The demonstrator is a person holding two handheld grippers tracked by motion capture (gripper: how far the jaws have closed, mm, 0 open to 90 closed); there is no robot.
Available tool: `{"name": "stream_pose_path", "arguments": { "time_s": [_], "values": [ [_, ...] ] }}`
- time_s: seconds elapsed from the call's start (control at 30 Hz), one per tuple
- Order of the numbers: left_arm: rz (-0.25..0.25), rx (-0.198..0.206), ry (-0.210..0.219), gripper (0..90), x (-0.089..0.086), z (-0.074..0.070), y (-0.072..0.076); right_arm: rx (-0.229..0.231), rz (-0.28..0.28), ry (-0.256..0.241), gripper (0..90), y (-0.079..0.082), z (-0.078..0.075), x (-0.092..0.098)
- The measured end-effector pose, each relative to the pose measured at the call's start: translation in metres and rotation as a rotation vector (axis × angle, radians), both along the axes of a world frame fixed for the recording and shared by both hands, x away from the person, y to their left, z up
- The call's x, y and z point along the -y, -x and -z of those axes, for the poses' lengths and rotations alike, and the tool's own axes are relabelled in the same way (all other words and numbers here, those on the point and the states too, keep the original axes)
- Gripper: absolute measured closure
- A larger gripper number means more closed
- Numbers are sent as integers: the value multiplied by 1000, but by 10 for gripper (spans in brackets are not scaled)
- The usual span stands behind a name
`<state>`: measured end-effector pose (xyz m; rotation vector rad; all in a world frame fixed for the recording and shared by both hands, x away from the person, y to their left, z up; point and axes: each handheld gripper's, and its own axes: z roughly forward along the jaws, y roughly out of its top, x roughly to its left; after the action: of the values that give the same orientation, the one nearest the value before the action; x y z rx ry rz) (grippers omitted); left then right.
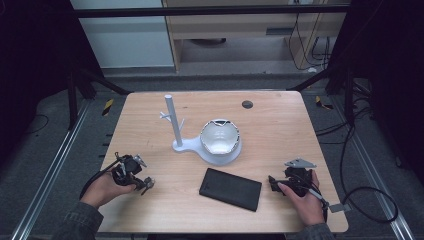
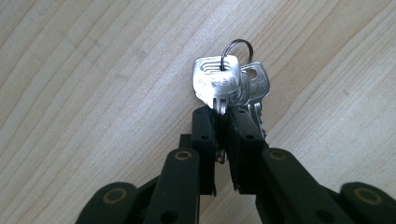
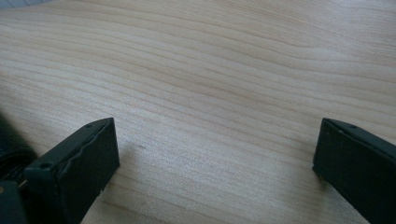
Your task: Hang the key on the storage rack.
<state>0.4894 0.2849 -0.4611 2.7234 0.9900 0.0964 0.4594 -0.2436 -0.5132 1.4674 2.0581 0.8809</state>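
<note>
A bunch of silver keys [image 2: 229, 84] on a metal ring is pinched between the jaws of my left gripper [image 2: 223, 116], just above the wooden table. In the high view the left gripper [image 1: 142, 182] sits at the table's front left with the keys [image 1: 148, 184] at its tip. My right gripper [image 3: 215, 149] is open, its jaws wide apart over bare wood; in the high view the right gripper [image 1: 274, 182] rests at the front right, beside a black wallet [image 1: 230, 189]. A white key stand [image 1: 172, 125] with small pegs rises from a base holding a white bowl [image 1: 220, 137].
The wooden table [image 1: 280, 125] has a small dark round spot [image 1: 247, 104] near its far edge. Cables trail off the right side onto the floor. A black corner of the wallet [image 3: 11, 144] shows at the left of the right gripper view.
</note>
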Motion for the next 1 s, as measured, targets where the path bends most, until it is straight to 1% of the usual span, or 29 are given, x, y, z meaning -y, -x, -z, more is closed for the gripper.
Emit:
{"name": "stream_pose_path", "arguments": {
  "time_s": [0.1, 0.17, 0.23, 0.27, 0.3, 0.33, 0.37, 0.43, 0.5, 0.57, 0.63, 0.67, 0.73, 0.83, 0.9, 0.93, 1.0],
  "values": [
    [-6, -4, -8, 826, -1, -1, 0, 1, -1, 0, 4, 0, 0, 0],
    [-11, 4, -9, 843, -2, -3, 1, 0, 0, 0, 4, 0, 0, 0],
    [-13, 3, -6, 850, -3, -4, 1, 0, 0, 0, 4, 0, 0, 0],
    [-17, 13, -10, 855, -4, -6, 1, 0, 0, 0, 4, 0, 0, 0],
    [-25, 22, -18, 878, -5, -7, 1, 0, 0, 0, 4, 0, 0, 0],
    [-22, 15, -17, 882, -6, -7, 1, 0, -1, 0, 4, 0, 0, 0],
    [-17, 8, -13, 882, -6, -7, 1, 0, 0, 0, 4, 0, 0, 0],
    [-19, 18, -18, 883, -7, -8, 2, 0, -1, 0, 4, 0, 0, 0],
    [-19, 18, -29, 883, -7, -8, 2, 0, 0, 0, 4, 0, 0, 0],
    [-24, 24, -30, 884, -8, -10, 2, 1, 1, 0, 4, 0, 0, 0],
    [-35, 33, -26, 885, -10, -13, 3, 0, 1, 0, 4, 0, 0, 0],
    [-45, 45, -24, 885, -11, -16, 3, 0, 1, 0, 4, 0, 0, 0],
    [-51, 47, -17, 886, -13, -19, 4, 0, 0, 0, 4, 0, 0, 0],
    [-44, 52, -13, 886, -14, -27, 6, 1, 2, 1, 4, 0, 0, 0],
    [-45, 66, 3, 886, -14, -36, 8, 1, 2, 1, 4, -1, 0, 0],
    [-43, 65, 12, 886, -13, -39, 8, 1, 2, 1, 4, -1, 0, -1],
    [-36, 72, 16, 886, -12, -46, 9, 0, 2, 2, 4, -1, 0, -1]
  ]
}}
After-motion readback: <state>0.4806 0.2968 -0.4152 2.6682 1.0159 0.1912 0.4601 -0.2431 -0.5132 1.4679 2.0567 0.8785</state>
